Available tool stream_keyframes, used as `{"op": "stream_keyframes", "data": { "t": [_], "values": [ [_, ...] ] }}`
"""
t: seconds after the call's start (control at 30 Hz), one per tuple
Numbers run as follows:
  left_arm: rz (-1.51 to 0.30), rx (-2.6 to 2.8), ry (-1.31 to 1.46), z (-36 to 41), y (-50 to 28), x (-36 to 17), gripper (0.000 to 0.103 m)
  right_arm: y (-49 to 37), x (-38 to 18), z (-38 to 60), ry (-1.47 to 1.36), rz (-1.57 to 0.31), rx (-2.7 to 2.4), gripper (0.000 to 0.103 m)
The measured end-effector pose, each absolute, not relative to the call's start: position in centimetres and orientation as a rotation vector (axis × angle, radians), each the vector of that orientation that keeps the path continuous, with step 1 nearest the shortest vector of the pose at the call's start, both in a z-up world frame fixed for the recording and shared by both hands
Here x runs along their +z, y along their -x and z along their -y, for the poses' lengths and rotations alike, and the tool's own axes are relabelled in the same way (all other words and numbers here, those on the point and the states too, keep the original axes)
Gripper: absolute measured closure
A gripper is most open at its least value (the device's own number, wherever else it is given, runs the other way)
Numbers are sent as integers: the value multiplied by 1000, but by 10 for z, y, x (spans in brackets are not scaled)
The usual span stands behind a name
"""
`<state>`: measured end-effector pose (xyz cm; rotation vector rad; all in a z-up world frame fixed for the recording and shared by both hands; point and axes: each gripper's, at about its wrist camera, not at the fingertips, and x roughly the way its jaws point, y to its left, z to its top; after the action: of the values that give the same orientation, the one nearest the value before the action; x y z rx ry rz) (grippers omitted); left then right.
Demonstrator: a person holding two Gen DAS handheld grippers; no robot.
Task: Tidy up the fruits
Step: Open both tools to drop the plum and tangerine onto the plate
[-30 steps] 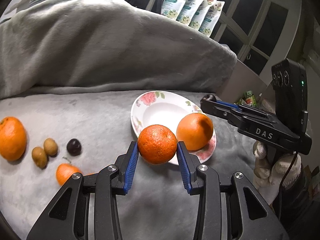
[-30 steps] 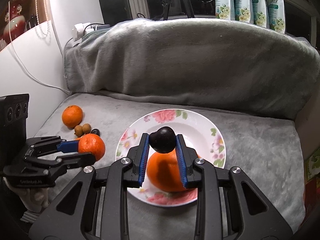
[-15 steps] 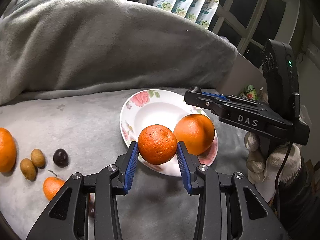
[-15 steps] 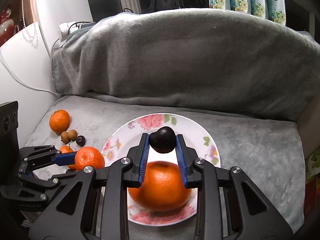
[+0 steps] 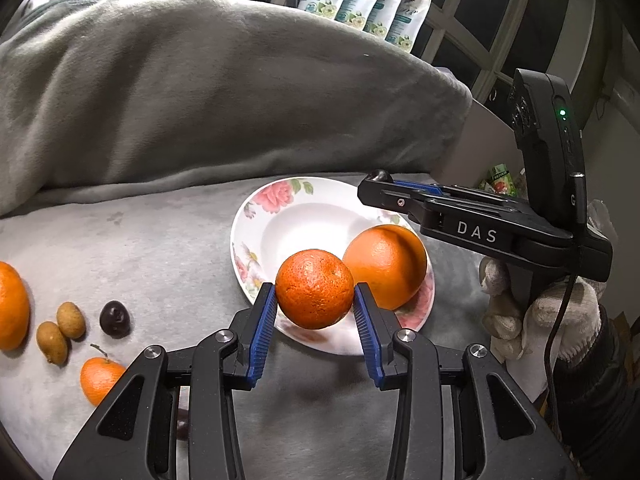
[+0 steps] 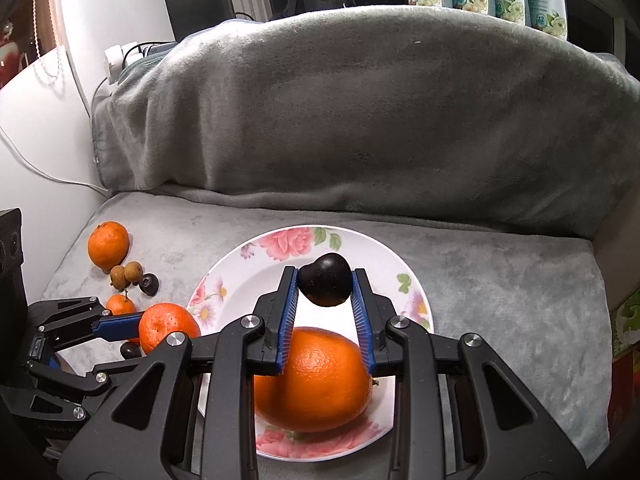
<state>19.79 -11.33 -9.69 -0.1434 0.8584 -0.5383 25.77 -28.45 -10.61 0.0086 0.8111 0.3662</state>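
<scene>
Left gripper [image 5: 315, 306] clamped on a rough-skinned mandarin [image 5: 315, 294], blue pads pressed to both flanks, fruit held over the near rim of the flowered plate [image 5: 280, 216]. Right gripper [image 6: 325, 286] narrowed onto a dark plum [image 6: 325, 283], pinched between the pad tips above the plate's bowl (stem dimple facing up). Directly beneath it, resting on the plate, a large orange [image 6: 314, 380], its sides partly covered by the right gripper's frame. Same orange plain in the left wrist view, just behind the mandarin; touching or not, impossible to tell.

Loose on the grey blanket [image 5: 160, 248], well apart from the plate: a big orange [image 5: 12, 306] cut off by the left edge, two brown longans [image 5: 60, 332] side by side, a dark cherry-like fruit [image 5: 115, 319], a small stemmed tangerine [image 5: 100, 378] half hidden behind the left gripper's arm. One more dark fruit [image 6: 130, 350] only glimpsed under the left gripper in the right wrist view, kind unclear.

Gloved hand [image 5: 540, 320] wrapped round the right gripper's handle, sleeve running out of frame. Pouches [image 5: 372, 4] on the sill behind, print too small to read
</scene>
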Motion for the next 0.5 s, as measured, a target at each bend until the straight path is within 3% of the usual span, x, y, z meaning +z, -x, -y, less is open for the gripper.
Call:
{"op": "stream_keyframes", "data": {
  "t": [0.17,0.2,0.27,0.33,0.43,0.5],
  "values": [
    [-857,-540,143,113,-198,-96,65,-257,-105,285,-5,-808,360,72],
    [-855,-540,142,114,-198,-96,65,-257,-105,285,-7,-807,356,67],
    [-853,-539,140,114,-197,-96,65,-256,-103,287,-9,-794,349,46],
    [-851,-538,139,113,-197,-95,64,-255,-101,288,-13,-786,347,45],
    [-836,-543,139,113,-196,-92,56,-254,-99,288,-13,-781,341,39],
    [-825,-544,134,113,-194,-88,45,-253,-98,289,-11,-775,336,33]
  ]
}}
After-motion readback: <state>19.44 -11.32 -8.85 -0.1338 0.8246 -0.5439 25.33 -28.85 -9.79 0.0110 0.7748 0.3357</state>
